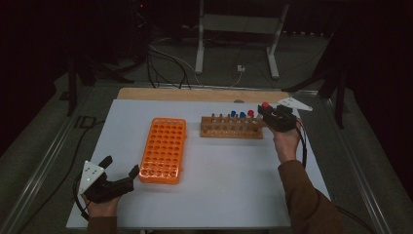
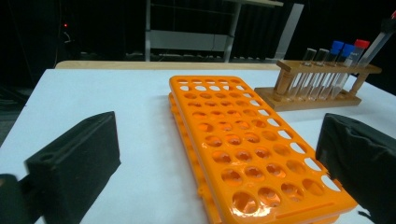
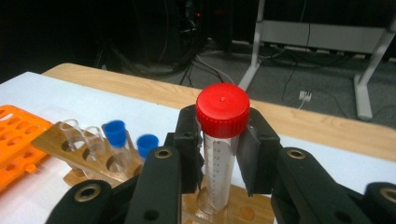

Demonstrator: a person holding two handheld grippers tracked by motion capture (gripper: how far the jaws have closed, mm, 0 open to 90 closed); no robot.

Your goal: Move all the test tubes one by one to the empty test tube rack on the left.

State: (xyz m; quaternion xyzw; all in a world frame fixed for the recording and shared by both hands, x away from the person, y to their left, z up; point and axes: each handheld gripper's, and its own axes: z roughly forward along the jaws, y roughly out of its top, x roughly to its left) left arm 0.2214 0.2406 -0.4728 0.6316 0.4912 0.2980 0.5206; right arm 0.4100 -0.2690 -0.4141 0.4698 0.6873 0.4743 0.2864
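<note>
Right gripper (image 3: 219, 154) clamped on red-capped tube (image 3: 221, 140), its base just above the wooden rack's (image 1: 233, 130) right end. Rack holds clear, blue-capped and red-capped tubes. Left gripper (image 1: 119, 168) wide open, nothing held, beside empty orange rack (image 2: 243, 144).

No words or numbers can be read here. The clear tube with the red cap (image 3: 219, 154), in the middle of the right gripper view, has a row of little measuring lines down its side. There may be tiny numbers next to the lines, but they are too small and blurry to read. The orange rack (image 2: 252, 154), in the middle of the left gripper view, shows no writing that can be read.
</note>
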